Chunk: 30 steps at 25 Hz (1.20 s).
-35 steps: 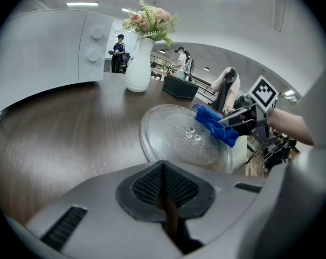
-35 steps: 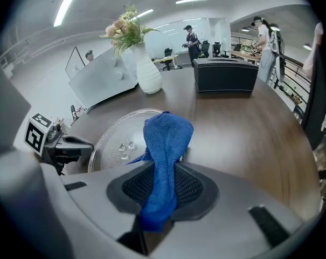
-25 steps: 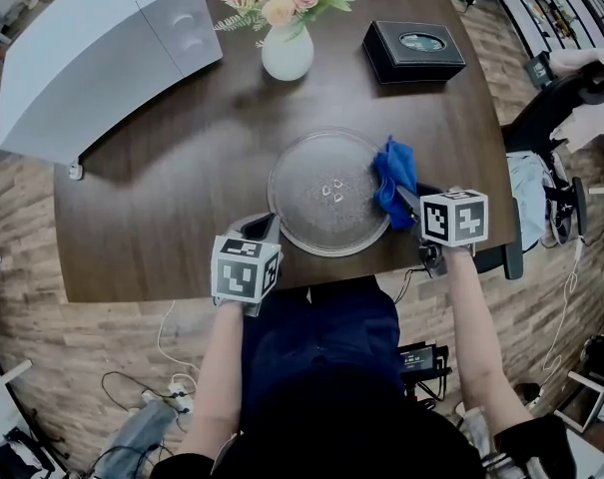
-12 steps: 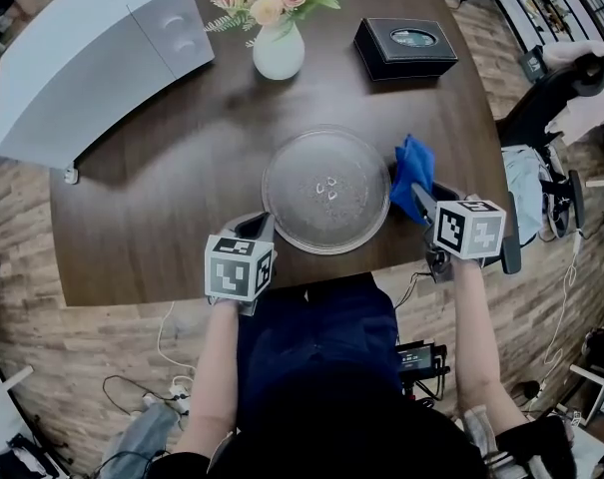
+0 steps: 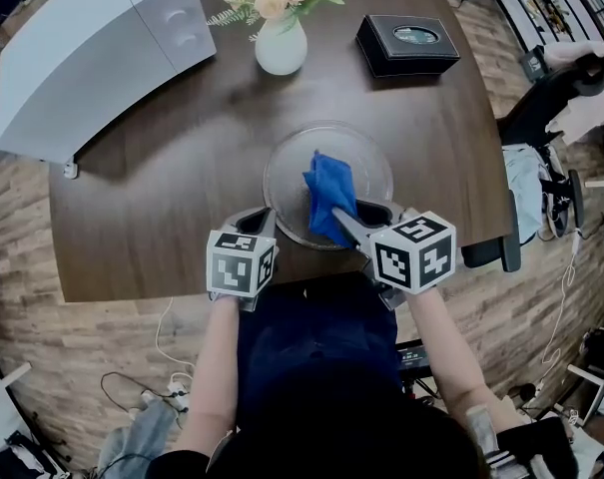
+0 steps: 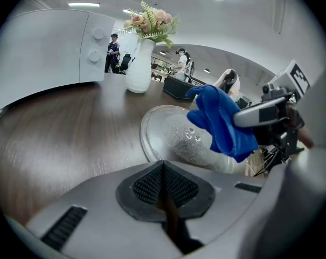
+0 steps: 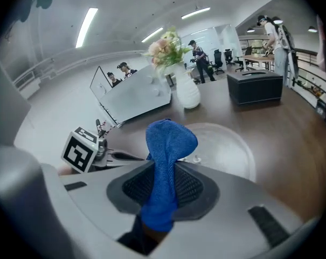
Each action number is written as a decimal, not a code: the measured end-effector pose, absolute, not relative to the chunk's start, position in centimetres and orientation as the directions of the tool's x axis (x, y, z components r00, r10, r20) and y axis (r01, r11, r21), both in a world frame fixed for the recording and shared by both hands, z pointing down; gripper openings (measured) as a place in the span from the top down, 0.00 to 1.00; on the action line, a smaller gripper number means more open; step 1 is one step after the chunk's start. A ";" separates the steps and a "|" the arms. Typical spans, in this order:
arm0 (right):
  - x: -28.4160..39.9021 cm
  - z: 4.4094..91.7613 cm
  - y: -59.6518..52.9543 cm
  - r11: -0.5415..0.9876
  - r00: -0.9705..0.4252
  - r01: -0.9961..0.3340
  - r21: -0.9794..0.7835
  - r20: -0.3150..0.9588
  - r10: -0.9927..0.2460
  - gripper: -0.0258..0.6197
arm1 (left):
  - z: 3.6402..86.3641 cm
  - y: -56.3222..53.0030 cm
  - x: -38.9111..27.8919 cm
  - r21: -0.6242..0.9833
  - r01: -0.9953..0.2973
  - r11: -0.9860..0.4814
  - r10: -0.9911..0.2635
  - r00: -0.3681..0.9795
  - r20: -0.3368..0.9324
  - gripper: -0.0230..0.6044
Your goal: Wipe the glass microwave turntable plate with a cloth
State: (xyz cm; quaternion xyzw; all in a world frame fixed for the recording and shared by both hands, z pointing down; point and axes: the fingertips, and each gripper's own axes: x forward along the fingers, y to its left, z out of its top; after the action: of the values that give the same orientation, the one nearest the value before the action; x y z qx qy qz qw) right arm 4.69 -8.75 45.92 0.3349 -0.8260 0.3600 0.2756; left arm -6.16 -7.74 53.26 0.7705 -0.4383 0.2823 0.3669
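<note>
The round glass turntable plate (image 5: 366,160) lies flat on the dark wooden table (image 5: 162,198) near its front edge; the plate (image 6: 168,136) also shows in the left gripper view and the plate (image 7: 233,150) in the right gripper view. My right gripper (image 5: 343,223) is shut on a blue cloth (image 5: 329,196), which hangs over the plate's middle. The cloth (image 7: 165,166) stands up between the jaws, and the same cloth (image 6: 222,123) shows at the right of the left gripper view. My left gripper (image 5: 257,224) sits shut and empty at the plate's front left rim.
A white vase of flowers (image 5: 280,38) stands behind the plate. A black box (image 5: 409,43) lies at the back right. A white microwave (image 5: 92,48) fills the back left corner. An office chair (image 5: 551,98) stands off the table's right side.
My right gripper has swung left from the plate's right rim, carrying the blue cloth over the plate's middle. The left gripper has stayed in place.
</note>
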 end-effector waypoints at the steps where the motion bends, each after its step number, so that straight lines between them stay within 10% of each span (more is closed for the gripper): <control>1: 3.5 46.2 -8.1 0.528 -0.638 -0.735 -0.424 0.695 -0.330 0.84 | 53.3 -7.7 -6.2 0.318 -0.882 -0.347 -0.469 0.457 0.756 0.96; 30: 2.1 52.9 -4.4 0.519 -0.575 -0.750 -0.409 0.791 -0.208 0.84 | 53.2 -7.8 -6.1 0.325 -0.874 -0.361 -0.473 0.472 0.744 0.96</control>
State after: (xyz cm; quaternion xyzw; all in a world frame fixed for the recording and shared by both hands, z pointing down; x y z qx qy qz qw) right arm 2.10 -4.36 52.87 0.3000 -0.7982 0.3877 0.3500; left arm -6.15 -7.78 53.24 0.7774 -0.4334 0.2762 0.3627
